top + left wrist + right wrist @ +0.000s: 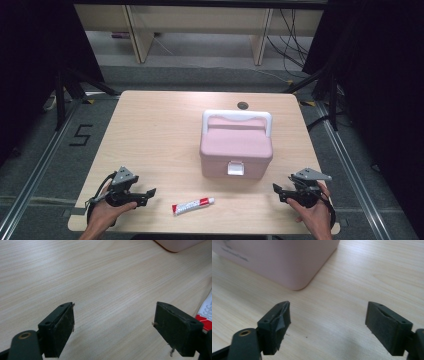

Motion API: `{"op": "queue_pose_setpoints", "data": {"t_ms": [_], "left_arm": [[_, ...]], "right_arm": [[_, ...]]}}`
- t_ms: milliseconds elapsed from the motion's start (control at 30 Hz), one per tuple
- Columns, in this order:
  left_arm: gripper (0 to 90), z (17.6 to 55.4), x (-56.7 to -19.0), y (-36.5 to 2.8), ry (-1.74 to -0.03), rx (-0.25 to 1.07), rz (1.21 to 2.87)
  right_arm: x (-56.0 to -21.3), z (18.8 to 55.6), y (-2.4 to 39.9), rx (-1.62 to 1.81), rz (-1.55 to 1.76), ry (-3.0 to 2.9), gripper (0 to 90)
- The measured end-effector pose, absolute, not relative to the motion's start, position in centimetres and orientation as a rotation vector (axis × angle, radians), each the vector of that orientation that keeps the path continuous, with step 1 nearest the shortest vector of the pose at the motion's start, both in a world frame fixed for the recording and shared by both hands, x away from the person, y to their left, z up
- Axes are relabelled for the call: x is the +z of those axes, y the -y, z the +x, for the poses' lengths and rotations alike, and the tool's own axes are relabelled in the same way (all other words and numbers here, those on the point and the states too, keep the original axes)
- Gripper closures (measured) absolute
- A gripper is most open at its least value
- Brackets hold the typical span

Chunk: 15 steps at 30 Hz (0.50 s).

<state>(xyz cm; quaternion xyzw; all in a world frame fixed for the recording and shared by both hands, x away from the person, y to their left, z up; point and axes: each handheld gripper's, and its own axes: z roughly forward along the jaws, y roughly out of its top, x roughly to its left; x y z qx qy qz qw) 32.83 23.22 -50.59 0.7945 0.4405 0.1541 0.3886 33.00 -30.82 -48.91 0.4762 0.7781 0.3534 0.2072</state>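
Your left tool (145, 196) sits low at the near left corner of the pale wood-grain desk (155, 130), its jaws spread wide with nothing but bare desk between them, and it points toward the middle. Just ahead of it lies the small white tube with the red label (193, 205), flat on the desk near the front edge, apart from the tool; in the left gripper view that tube (206, 312) peeks in at the right edge, just beyond the right jaw. Over on the other side, your right tool (280, 192) rests near the near right corner, jaws likewise standing apart and gripping nothing, aimed inward at the box. That box, a pink plastic case with a white carrying handle and a white front latch (236, 147), stands upright in the middle of the desk, lid down, handle folded toward the back. From the right gripper view you have its rounded pink corner (287, 262) up ahead of the jaws, clear of both of them. The tube lies in front of the box, slightly to its left, between your two tools and nearer the left one. Both your hands hold the tools from the front edge.
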Motion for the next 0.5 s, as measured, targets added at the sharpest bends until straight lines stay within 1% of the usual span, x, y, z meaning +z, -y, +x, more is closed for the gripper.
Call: {"op": "queue_pose_setpoints", "data": {"t_ms": [133,167,200,333,367,400,500], "left_arm": [[16.3,32.8,-50.6,-23.3,-1.118,0.392,2.030],[16.3,32.8,-50.5,-23.3,-1.117,0.390,2.033],[16.2,32.8,-50.6,-23.3,-1.116,0.390,2.025],[16.3,32.9,-50.7,-23.2,-1.115,0.397,2.019],[16.3,32.8,-50.7,-23.3,-1.118,0.393,2.027],[16.3,32.8,-50.7,-23.3,-1.121,0.398,2.021],[16.3,32.9,-50.7,-23.4,-1.113,0.405,2.020]], "right_arm": [[-48.6,32.9,30.6,0.995,1.288,-2.181,23.6],[-48.4,32.5,30.3,1.013,1.341,-2.188,23.8],[-48.2,32.5,30.6,0.998,1.263,-2.204,24.1],[-47.0,31.2,30.0,1.043,1.268,-2.262,26.9],[-46.7,31.1,29.9,1.026,1.196,-2.291,28.5],[-46.4,30.7,29.4,1.030,1.195,-2.313,29.5],[-45.8,30.1,28.6,0.996,1.098,-2.361,29.5]]}}
